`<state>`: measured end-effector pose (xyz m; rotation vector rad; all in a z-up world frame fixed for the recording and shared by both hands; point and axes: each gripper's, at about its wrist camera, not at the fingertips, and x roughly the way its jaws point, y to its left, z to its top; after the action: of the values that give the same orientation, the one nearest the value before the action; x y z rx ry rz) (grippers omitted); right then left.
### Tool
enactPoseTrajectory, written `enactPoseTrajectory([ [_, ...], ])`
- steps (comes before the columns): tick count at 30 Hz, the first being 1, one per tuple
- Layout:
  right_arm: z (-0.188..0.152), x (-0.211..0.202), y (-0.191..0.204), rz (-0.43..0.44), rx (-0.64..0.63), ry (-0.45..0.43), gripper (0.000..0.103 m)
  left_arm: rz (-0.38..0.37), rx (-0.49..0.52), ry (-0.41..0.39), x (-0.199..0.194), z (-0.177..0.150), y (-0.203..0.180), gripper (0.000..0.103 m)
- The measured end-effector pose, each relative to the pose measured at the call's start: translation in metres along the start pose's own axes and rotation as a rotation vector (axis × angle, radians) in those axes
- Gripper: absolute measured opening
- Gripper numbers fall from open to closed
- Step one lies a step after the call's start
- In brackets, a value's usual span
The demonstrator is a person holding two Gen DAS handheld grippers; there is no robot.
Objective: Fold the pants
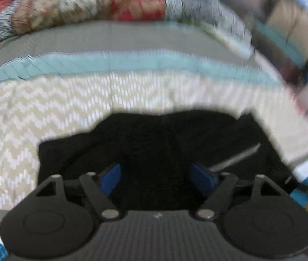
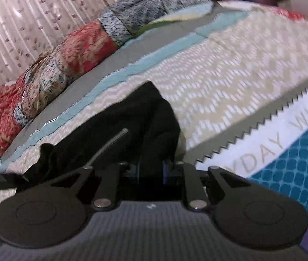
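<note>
Black pants (image 1: 158, 143) lie bunched on a bed covered by a cream zigzag spread (image 1: 45, 108). My left gripper (image 1: 156, 178) hangs just above them with its blue pads (image 1: 111, 177) wide apart and nothing between them. A silver zipper (image 1: 236, 157) shows at its right. In the right wrist view the pants (image 2: 121, 130) rise in a fold from my right gripper (image 2: 150, 171), whose blue pads (image 2: 164, 171) are close together with black cloth pinched between them. The zipper (image 2: 108, 146) runs up on the left.
A rolled red and grey patterned quilt (image 2: 67, 50) lies along the far side of the bed. A curtain (image 2: 23, 10) hangs behind it. A blue and white printed cloth (image 2: 284, 152) lies at the right. Clutter (image 1: 295, 32) stands past the bed's right end.
</note>
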<state>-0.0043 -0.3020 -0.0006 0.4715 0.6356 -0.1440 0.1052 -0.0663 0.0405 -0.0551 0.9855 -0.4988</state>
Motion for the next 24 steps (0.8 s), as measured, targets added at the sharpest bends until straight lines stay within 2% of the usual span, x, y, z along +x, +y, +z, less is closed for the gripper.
enactPoseTrajectory([
  [3, 0.003, -0.018, 0.031, 0.037, -0.107, -0.064, 0.016, -0.069, -0.019, -0.076, -0.035, 0.019, -0.006, 0.092],
  [4, 0.004, -0.021, 0.042, 0.053, -0.143, -0.083, 0.016, -0.097, -0.01, -0.079, -0.04, 0.026, -0.013, 0.099],
  [5, 0.003, -0.025, 0.054, 0.071, -0.183, -0.102, 0.016, -0.124, 0.004, -0.07, -0.042, 0.032, -0.02, 0.1],
  [9, -0.006, -0.03, 0.095, 0.115, -0.336, -0.138, 0.016, -0.23, 0.104, 0.06, -0.025, 0.055, -0.061, 0.103],
  [10, -0.009, -0.03, 0.103, 0.12, -0.369, -0.142, 0.016, -0.24, 0.135, 0.094, -0.017, 0.057, -0.072, 0.103],
  [13, -0.018, -0.032, 0.124, 0.132, -0.454, -0.154, 0.016, -0.21, 0.2, 0.141, -0.001, 0.063, -0.092, 0.101],
  [15, -0.022, -0.034, 0.133, 0.154, -0.477, -0.161, 0.016, -0.192, 0.228, 0.181, 0.006, 0.061, -0.094, 0.059],
  [16, -0.024, -0.036, 0.137, 0.165, -0.492, -0.168, 0.016, -0.176, 0.232, 0.211, 0.011, 0.059, -0.093, 0.022],
  [18, -0.026, -0.04, 0.146, 0.175, -0.52, -0.174, 0.016, -0.185, 0.196, 0.198, 0.005, 0.057, -0.078, 0.016],
  [24, -0.033, -0.045, 0.172, 0.288, -0.554, -0.167, 0.016, -0.213, 0.083, 0.093, -0.042, 0.044, -0.013, 0.016],
])
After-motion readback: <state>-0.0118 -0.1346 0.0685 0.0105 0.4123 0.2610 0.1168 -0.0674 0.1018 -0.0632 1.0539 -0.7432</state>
